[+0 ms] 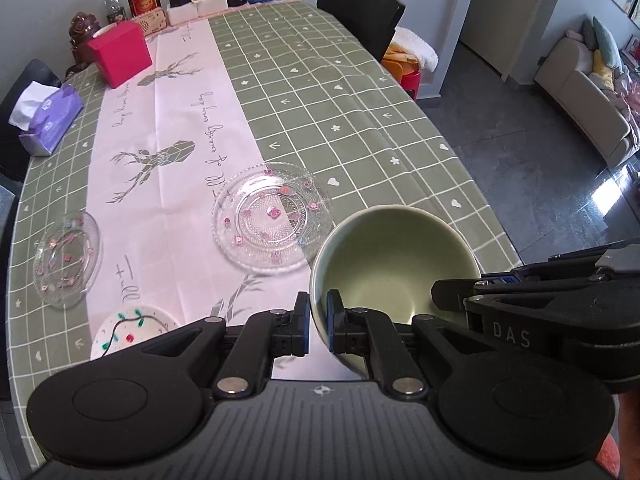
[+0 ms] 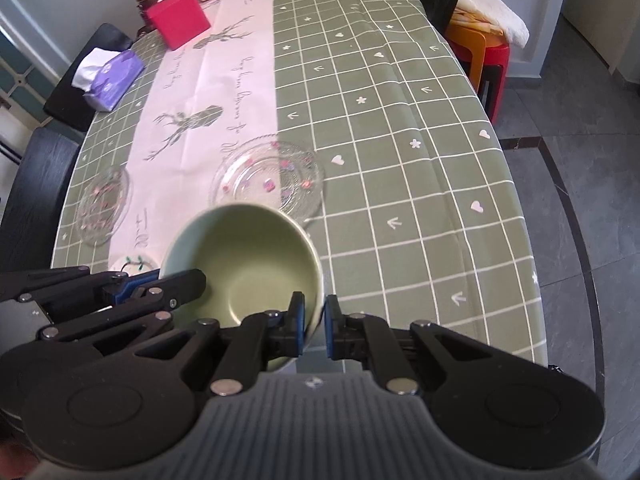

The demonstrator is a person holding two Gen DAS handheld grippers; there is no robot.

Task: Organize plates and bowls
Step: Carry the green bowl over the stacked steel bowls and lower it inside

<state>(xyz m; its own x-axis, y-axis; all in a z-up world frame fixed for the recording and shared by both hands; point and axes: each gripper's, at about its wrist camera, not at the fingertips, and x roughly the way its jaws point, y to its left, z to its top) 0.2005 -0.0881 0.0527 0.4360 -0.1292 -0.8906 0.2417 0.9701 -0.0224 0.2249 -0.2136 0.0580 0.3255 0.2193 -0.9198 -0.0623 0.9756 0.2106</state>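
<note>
I have the green bowl (image 1: pixel 394 264) pinched on two sides and held clear above the tabletop (image 1: pixel 360 100). My left tongs (image 1: pixel 318 326) are closed down tight on its near-left rim, one pad outside the wall and one inside; my right tongs (image 2: pixel 314 326) grip the opposite rim the same way (in the left view they show as the black arm marked DAS at the bowl's right edge). The bowl sits tilted, its empty inside facing me. Below and just beyond it lies a clear glass plate (image 1: pixel 272 218) with pink dots, half on the pale runner (image 1: pixel 176 120). A second glass plate (image 1: pixel 66 258) rests well to the left, and a small white dish (image 1: pixel 132 330) with a painted garland lies near the front edge
</note>
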